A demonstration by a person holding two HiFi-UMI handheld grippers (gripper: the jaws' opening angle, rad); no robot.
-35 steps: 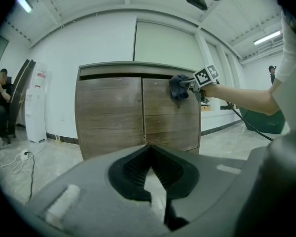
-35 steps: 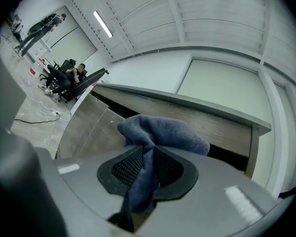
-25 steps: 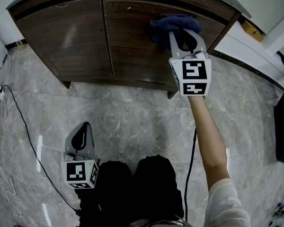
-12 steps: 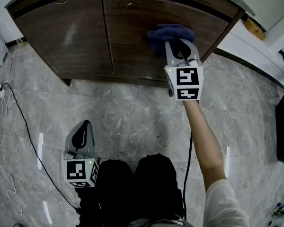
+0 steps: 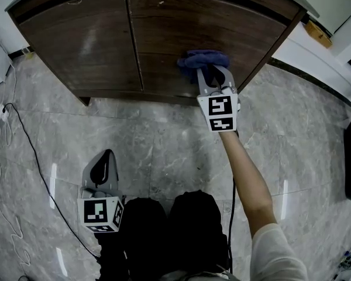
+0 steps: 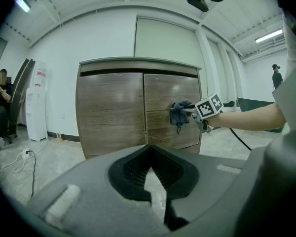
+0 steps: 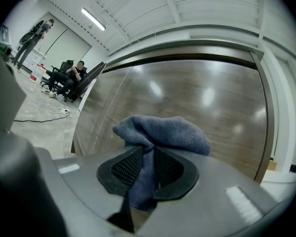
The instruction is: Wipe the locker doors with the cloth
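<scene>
The right gripper point(image 5: 209, 75) has its jaws clenched on the blue cloth point(image 5: 203, 59). One fold runs down between the ribbed pads, and the rest bunches just past the tips against the right locker door point(image 5: 222, 22). Seen from those jaws, the door's lower edge is close below and the locker's right corner post point(image 5: 275, 40) stands near on the right. Most of the bare wood lies above, and to the left as far as the seam between the doors point(image 5: 134, 45). The left locker door point(image 5: 82, 40) lies beyond that seam, well apart from the cloth.

The left gripper point(image 5: 103, 168) hangs low over the marble floor point(image 5: 164, 139), well back from the locker. Its tips are pressed together with nothing between them. Ahead of these jaws the floor is open up to the locker's foot. A thin cable point(image 5: 14, 133) trails on the floor off to their left.
</scene>
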